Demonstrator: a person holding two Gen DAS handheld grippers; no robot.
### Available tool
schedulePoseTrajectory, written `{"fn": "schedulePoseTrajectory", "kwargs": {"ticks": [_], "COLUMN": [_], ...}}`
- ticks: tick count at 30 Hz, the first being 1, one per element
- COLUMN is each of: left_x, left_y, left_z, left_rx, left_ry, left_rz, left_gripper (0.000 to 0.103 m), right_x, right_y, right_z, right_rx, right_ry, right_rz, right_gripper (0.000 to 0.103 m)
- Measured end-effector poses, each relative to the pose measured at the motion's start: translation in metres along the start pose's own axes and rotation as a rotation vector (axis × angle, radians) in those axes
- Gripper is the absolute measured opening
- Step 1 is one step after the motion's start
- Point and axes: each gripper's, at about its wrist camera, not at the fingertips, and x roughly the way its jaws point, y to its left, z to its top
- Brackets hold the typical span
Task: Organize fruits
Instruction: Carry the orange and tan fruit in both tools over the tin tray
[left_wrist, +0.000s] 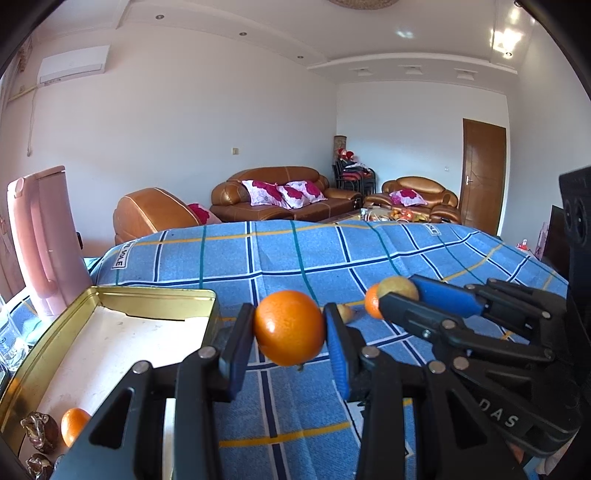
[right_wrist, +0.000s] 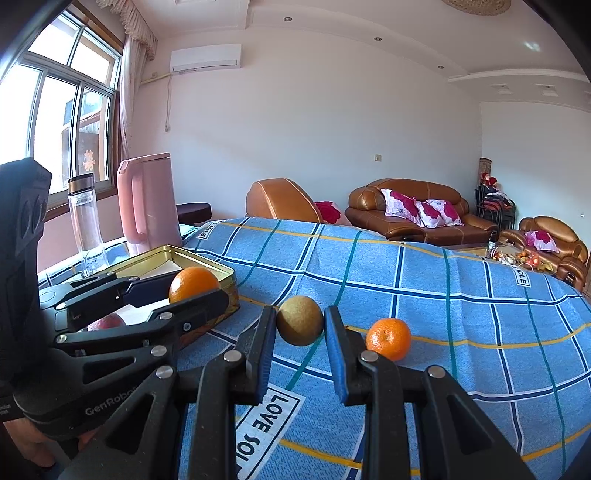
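Left gripper (left_wrist: 289, 328) jaws clamped on a large glossy orange (left_wrist: 289, 326), held off the blue plaid cloth (left_wrist: 295, 254) that covers the table, just right of the tin's near-right corner. Right gripper (right_wrist: 300, 320) jaws clamped on a round yellow-brown pear-like fruit (right_wrist: 300, 319); can't tell whether it's clear of the cloth or resting on it.

Near, left: open gold rectangular metal tin (left_wrist: 155, 293) with pale paper lining. Inside at the near end: one small orange (left_wrist: 74, 424), beside some brown foil-wrapped pieces (left_wrist: 38, 430). The right wrist view also shows a reddish fruit (right_wrist: 107, 322) in the tin, mostly hidden behind the left gripper.

Mid: small mandarin with stem dimple (right_wrist: 388, 338) sits on the cloth just right of the right gripper, apart from the pear-like fruit. A small pale scrap (left_wrist: 347, 313) lies on the cloth between the two grippers; too small to identify.

Behind the tin: pink plastic jug with handle (right_wrist: 147, 206), and a clear bottle with dark-and-gold cap (right_wrist: 86, 225) left of it.

Far: brown leather sofas (left_wrist: 280, 192) with floral pink cushions, brown wooden door (left_wrist: 484, 171), wall air conditioner (right_wrist: 205, 56), window (right_wrist: 55, 110).
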Motion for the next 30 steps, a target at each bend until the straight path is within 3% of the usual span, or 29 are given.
{"fn": "schedulePoseTrajectory", "kwargs": {"ticks": [7, 14, 30], "left_x": [-0.018, -0.027, -0.062], "left_y": [0.001, 0.016, 0.057], "left_z": [-0.005, -0.010, -0.016], "left_rx": [0.003, -0.027, -0.060], "left_ry": [-0.032, -0.003, 0.009], "left_rz": [0.002, 0.021, 0.068], "left_gripper": [0.039, 0.039, 0.039], "right_x": [0.003, 0.005, 0.002], "right_y": [0.002, 0.010, 0.062], "right_z": [-0.001, -0.003, 0.001], "right_rx": [0.028, 0.037, -0.026], "right_ry": [0.035, 0.070, 0.089], "right_rz": [0.019, 0.023, 0.102], "right_gripper": [0.029, 0.029, 0.029]}}
